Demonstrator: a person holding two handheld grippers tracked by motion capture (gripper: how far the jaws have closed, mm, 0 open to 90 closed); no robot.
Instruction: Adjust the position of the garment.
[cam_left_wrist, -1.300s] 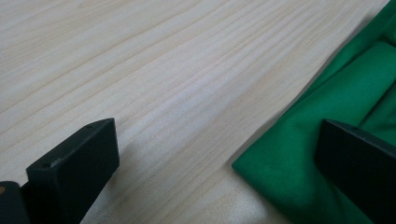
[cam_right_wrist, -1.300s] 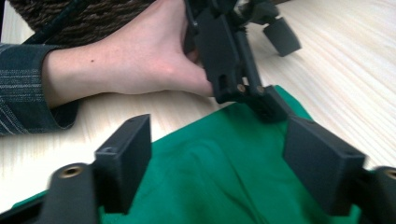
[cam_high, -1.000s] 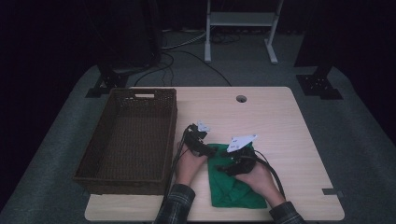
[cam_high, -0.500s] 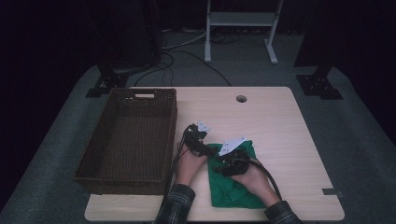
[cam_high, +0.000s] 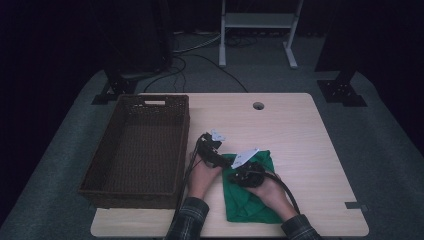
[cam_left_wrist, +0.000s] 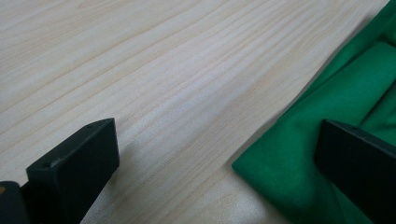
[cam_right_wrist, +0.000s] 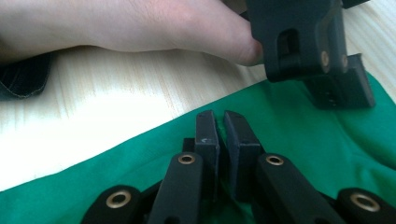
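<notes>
1. The right gripper (cam_right_wrist: 222, 122) lies on the green cloth (cam_high: 250, 192), and its jaws have just been closing; they now stand almost together, pinching a fold of it.
2. The left gripper (cam_high: 212, 147) is released, jaws wide apart, one over the bare table (cam_left_wrist: 177, 79), the other over the cloth's edge (at 3 o'clock in its own view).
3. The cloth lies near the table's 6 o'clock edge.
4. A brown basket (cam_high: 137, 150) stands at 9 o'clock of the grippers
</notes>
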